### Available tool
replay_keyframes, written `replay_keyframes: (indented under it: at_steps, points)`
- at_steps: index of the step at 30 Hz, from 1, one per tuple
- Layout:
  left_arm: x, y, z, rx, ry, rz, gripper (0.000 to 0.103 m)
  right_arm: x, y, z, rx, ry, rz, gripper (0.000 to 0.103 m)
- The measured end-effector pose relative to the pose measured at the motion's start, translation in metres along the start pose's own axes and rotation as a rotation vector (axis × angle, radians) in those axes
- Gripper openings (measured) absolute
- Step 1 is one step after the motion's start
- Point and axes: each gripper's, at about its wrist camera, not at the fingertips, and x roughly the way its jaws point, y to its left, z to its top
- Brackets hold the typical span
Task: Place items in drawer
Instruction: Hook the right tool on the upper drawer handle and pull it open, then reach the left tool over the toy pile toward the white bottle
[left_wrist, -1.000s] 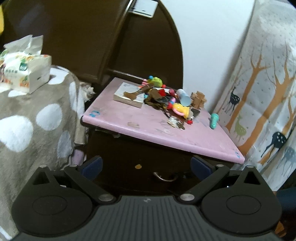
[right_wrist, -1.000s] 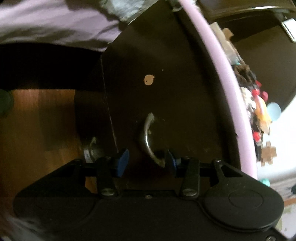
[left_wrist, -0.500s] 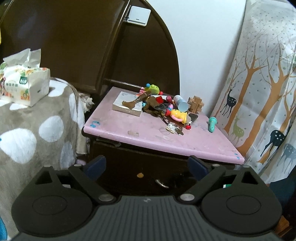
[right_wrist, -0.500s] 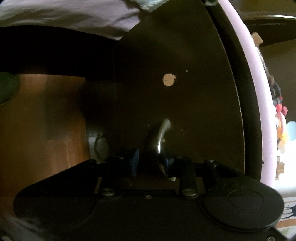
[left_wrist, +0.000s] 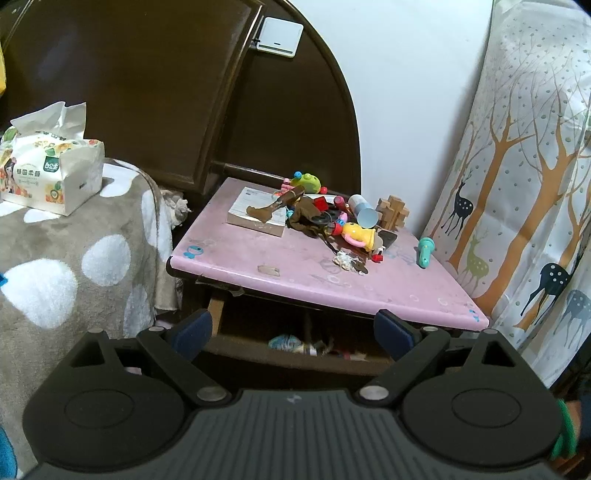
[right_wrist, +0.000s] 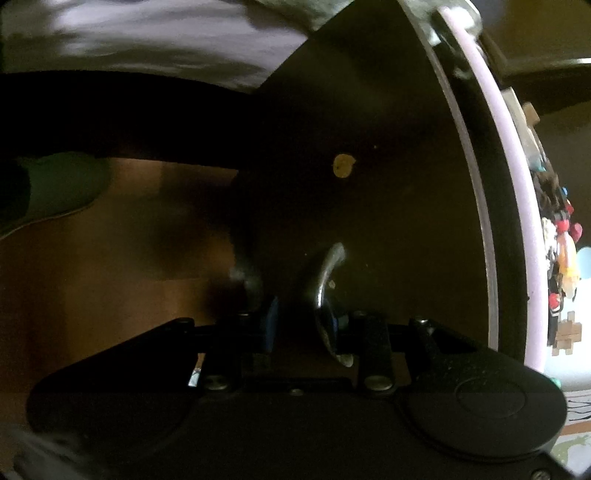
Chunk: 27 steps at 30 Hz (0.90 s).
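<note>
Dark wood is what my right tongs face: the drawer front (right_wrist: 369, 221), with its metal handle (right_wrist: 325, 280) between my right tongs (right_wrist: 303, 325). Their jaws have just been closing. The handle lies against the finger nearer the pink edge, and a gap shows on the other side, so I judge it hooked, not clamped. To pull well, I would draw straight out and level, keep the handle deep between the fingers, and stop once there is room to drop things in. The left view shows the drawer (left_wrist: 295, 356) already part open, with some clutter inside.

My left tongs (left_wrist: 291, 328) hang near the drawer, wide apart and empty, though the jaws have just narrowed a little.

Around it: a brown headboard (left_wrist: 147, 92) far left, a deer-print curtain (left_wrist: 517, 184) right, and a spotted blanket (left_wrist: 74, 258) left with a tissue pack (left_wrist: 48, 170) on it. The pink top (left_wrist: 288, 269) above the drawer holds the items: a heap of toys (left_wrist: 332, 218) at its far side, a booklet (left_wrist: 255, 214) to their left, a wooden puzzle (left_wrist: 393, 212) and a teal piece (left_wrist: 424, 251) to their right.
</note>
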Motion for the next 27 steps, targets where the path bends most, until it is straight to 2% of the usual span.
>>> replay_keyframes:
  at_steps: [22,27]
  points:
    - [-0.001,-0.004,-0.004,0.020,0.008,0.008,0.096,-0.061,0.070,-0.004,0.114,-0.038,0.118,0.028]
    - [0.001,-0.006,-0.006,0.032,0.015,0.013,0.096,-0.076,0.096,-0.009,0.106,-0.055,0.133,0.028]
